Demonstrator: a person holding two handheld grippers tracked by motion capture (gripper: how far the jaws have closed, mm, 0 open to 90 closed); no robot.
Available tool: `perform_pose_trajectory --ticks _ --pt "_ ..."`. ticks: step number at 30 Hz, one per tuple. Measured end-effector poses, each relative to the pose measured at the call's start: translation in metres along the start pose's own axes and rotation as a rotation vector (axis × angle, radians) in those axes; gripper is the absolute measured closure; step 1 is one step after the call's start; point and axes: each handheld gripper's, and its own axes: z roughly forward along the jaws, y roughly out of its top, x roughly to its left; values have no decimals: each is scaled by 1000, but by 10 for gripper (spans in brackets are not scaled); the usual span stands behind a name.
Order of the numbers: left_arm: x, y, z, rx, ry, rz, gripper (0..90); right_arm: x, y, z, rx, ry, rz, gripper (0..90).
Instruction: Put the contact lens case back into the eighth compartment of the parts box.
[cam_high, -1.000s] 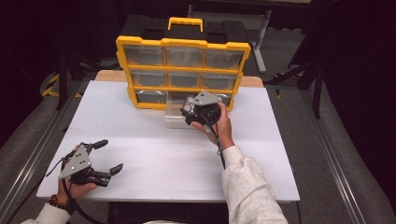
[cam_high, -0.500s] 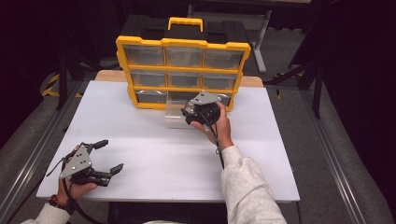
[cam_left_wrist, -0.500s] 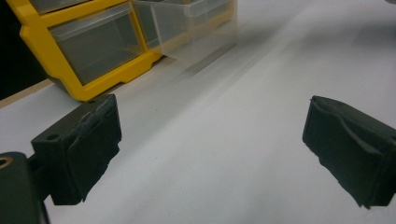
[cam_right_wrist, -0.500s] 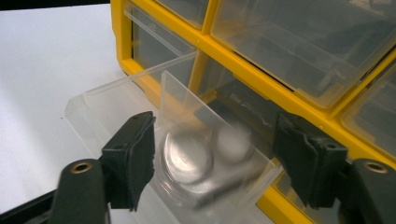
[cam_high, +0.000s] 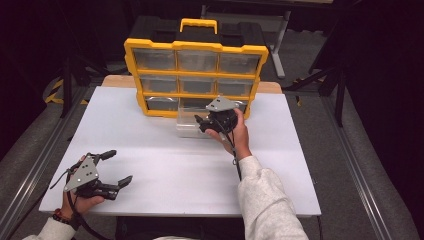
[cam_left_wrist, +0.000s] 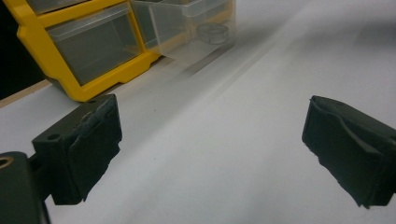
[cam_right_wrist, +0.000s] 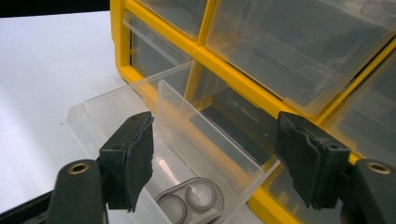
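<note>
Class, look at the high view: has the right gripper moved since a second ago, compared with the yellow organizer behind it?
No. The right gripper sits at the same spot in front of the yellow organizer's bottom row, over the pulled-out clear drawer.

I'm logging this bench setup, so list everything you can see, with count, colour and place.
storage box: one, yellow with clear drawers, far side of table
drawer: one, clear, pulled out onto the table in front of the box
small case: one, clear, two round cups, inside that drawer
table: one, white top
left gripper: one, black, open, near left corner
right gripper: one, black, jaws apart over the drawer
sleeve: pale, on the right arm
</note>
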Motion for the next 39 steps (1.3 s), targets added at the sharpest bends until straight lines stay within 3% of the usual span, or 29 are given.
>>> perform_pose_trajectory --ticks 5,21,26,39 --pt "-1 0 0 3 4 2 59 -1 2 -5 -4 3 1 273" --pt "-1 0 2 11 5 0 62 3 10 -34 -100 -9 18 175" --pt "-1 0 2 12 6 -1 63 8 11 -39 -113 -37 -2 165" --pt "0 -1 3 16 15 -5 58 13 9 -50 -131 -42 -23 161"
